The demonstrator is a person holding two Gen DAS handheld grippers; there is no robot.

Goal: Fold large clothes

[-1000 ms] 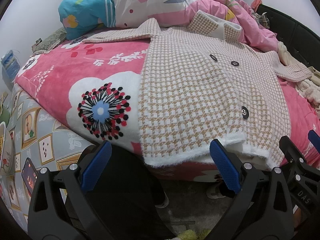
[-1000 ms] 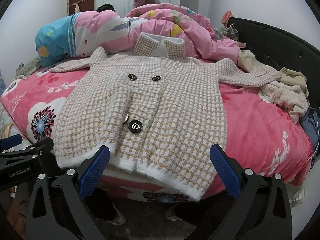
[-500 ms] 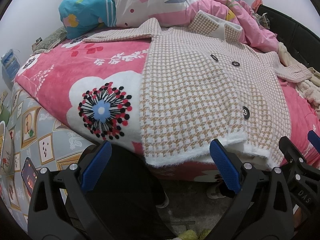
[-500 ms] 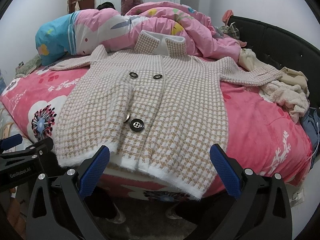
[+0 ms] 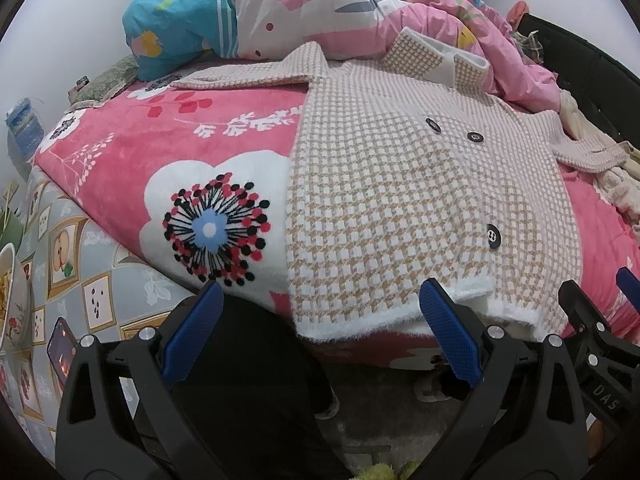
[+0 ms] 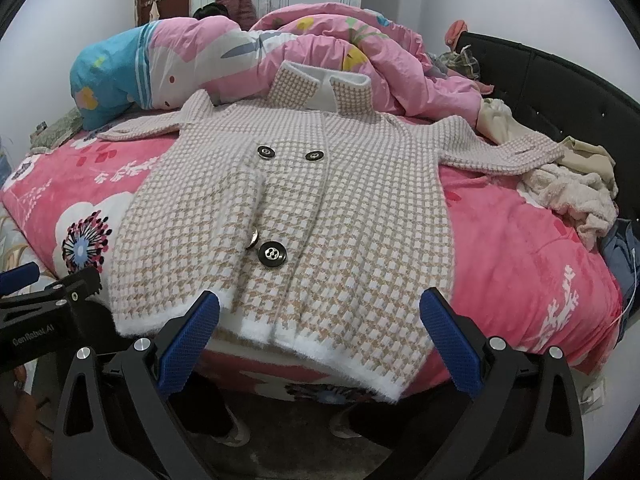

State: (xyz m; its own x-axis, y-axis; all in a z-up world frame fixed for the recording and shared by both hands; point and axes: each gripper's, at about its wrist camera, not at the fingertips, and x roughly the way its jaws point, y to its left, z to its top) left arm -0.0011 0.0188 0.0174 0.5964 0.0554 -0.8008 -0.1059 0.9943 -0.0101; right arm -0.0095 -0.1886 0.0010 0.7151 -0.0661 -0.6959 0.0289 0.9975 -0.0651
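A beige and white houndstooth coat (image 6: 304, 208) with black buttons lies flat, front up, on the pink floral blanket (image 6: 520, 264), both sleeves spread out and its white hem hanging at the bed's near edge. In the left wrist view the coat (image 5: 400, 200) fills the right half. My left gripper (image 5: 320, 328) is open just short of the hem's left part, nothing between its blue pads. My right gripper (image 6: 320, 328) is open too, level with the hem's right part and apart from it. The left gripper's body (image 6: 44, 320) shows at the right view's lower left.
A pink duvet and blue pillow (image 6: 248, 60) are heaped behind the collar. Loose cream clothes (image 6: 568, 192) lie by the black headboard (image 6: 560, 92) on the right. A person (image 6: 236, 0) stands by the far door. A patterned sheet (image 5: 68, 264) hangs on the bed's left side.
Both grippers have crept slightly toward the bed, so the coat looks a little nearer. The person in the background has walked left. The coat has not moved.
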